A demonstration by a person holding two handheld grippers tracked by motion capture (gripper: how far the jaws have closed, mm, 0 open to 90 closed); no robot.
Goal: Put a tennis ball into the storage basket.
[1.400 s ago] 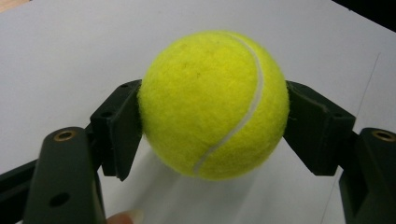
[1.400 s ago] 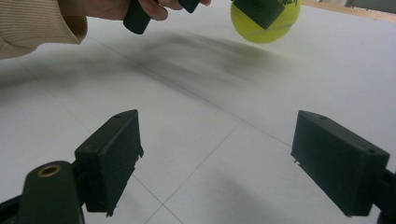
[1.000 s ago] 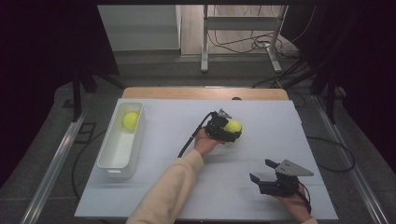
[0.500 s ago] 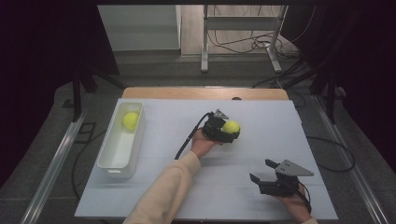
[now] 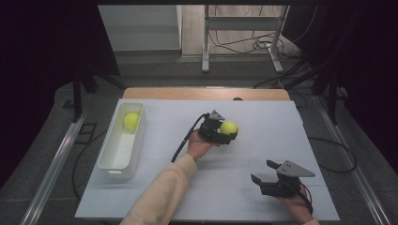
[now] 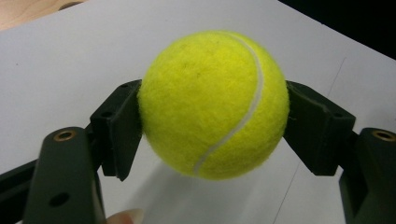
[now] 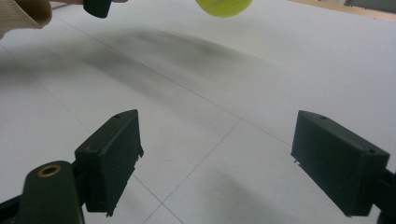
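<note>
You have a table [image 5: 155,93] with a wooden top, nearly all of it covered by a white sheet [image 5: 263,117]. At nine o'clock on the sheet a white bin [image 5: 112,157] lies lengthwise, one yellow ball [image 5: 131,120] in its far end.

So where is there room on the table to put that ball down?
The widest bare patch lies between the white bin and the right tongs, in front of the left tongs holding the tennis ball. The far right corner is bare too. The bin holds one ball, with room behind it.
</note>
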